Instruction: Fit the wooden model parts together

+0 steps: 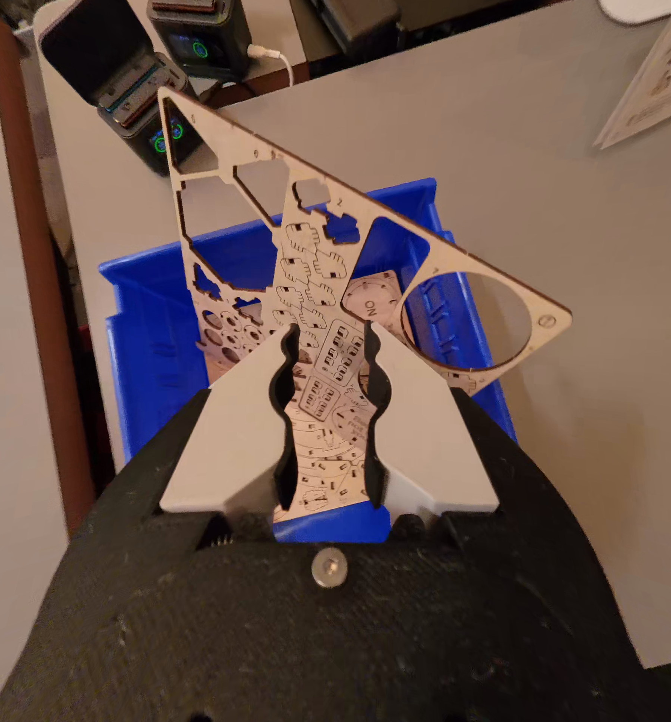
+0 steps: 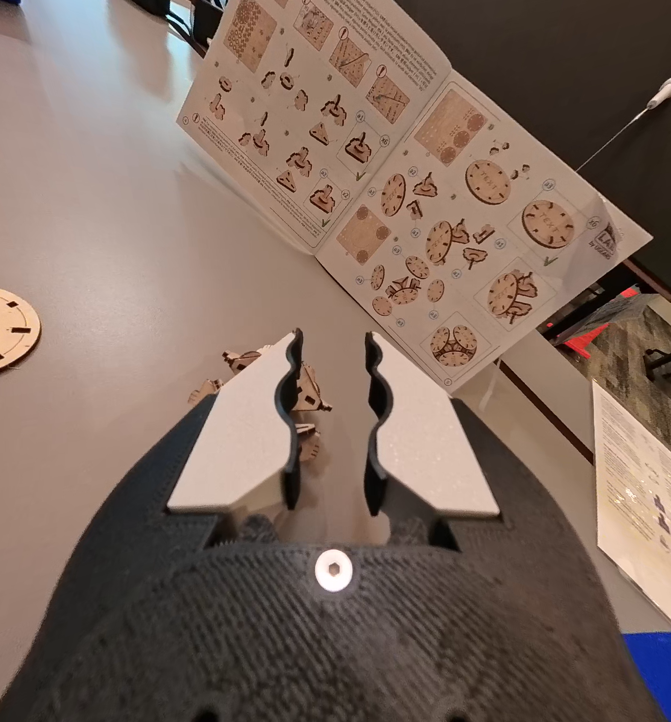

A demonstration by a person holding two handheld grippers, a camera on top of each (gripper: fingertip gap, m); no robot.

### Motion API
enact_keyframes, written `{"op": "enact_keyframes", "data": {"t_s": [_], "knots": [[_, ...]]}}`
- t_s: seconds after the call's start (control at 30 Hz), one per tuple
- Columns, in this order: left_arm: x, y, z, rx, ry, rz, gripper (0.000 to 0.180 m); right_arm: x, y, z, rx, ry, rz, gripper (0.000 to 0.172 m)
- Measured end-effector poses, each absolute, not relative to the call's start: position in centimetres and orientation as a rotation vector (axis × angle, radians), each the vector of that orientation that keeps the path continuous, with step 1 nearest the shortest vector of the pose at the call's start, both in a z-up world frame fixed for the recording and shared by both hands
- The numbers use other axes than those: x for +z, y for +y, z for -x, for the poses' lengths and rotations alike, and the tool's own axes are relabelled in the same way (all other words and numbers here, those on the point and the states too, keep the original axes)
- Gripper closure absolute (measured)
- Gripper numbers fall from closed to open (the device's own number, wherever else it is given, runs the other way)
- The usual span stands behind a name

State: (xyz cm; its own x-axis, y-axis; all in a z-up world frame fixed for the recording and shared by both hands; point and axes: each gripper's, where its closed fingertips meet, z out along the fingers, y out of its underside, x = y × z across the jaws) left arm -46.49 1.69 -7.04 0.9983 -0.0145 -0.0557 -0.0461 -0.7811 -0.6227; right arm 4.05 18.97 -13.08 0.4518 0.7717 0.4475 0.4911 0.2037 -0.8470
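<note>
Plywood sheet point(image 1: 326, 273), thin, light, brittle at its cut-outs, stands unpinched between spread left gripper point(image 1: 331, 332) fingers; right gripper point(image 2: 332, 340) spread, empty; take hold on solid border

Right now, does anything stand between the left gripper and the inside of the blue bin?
Yes. A laser-cut wooden sheet leans tilted in the blue bin, directly ahead of the open left gripper.

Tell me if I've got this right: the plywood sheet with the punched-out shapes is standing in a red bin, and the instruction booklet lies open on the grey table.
Not quite. The bin is blue, not red, as the left wrist view shows, with the plywood sheet standing in it. The rest holds: the right wrist view shows the instruction booklet lying open on the grey table.
</note>
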Motion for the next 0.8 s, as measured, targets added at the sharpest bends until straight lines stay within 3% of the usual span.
{"op": "enact_keyframes", "data": {"t_s": [0.2,0.4,0.53,0.7,0.77,0.8], "knots": [[-7.0,-0.3,42.1,-0.199,0.069,2.296,0.137,-13.1,19.1,-4.1,0.273,-1.186,1.447,0.140],[-9.2,-2.1,41.5,-0.041,0.176,2.340,0.134,-13.2,19.1,-4.1,0.258,-1.193,1.447,0.141],[-10.6,-2.1,40.7,-0.183,0.189,2.384,0.133,-13.2,19.1,-4.1,0.257,-1.193,1.442,0.141],[-11.8,-1.2,40.5,-0.190,0.212,2.379,0.151,-13.1,19.0,-4.1,0.259,-1.190,1.442,0.141],[-11.2,-1.0,39.3,-0.257,0.226,2.352,0.178,-13.1,19.0,-4.1,0.259,-1.189,1.442,0.141],[-10.8,-0.8,39.7,-0.204,0.218,2.341,0.178,-13.1,19.0,-4.1,0.260,-1.187,1.441,0.141]]}}
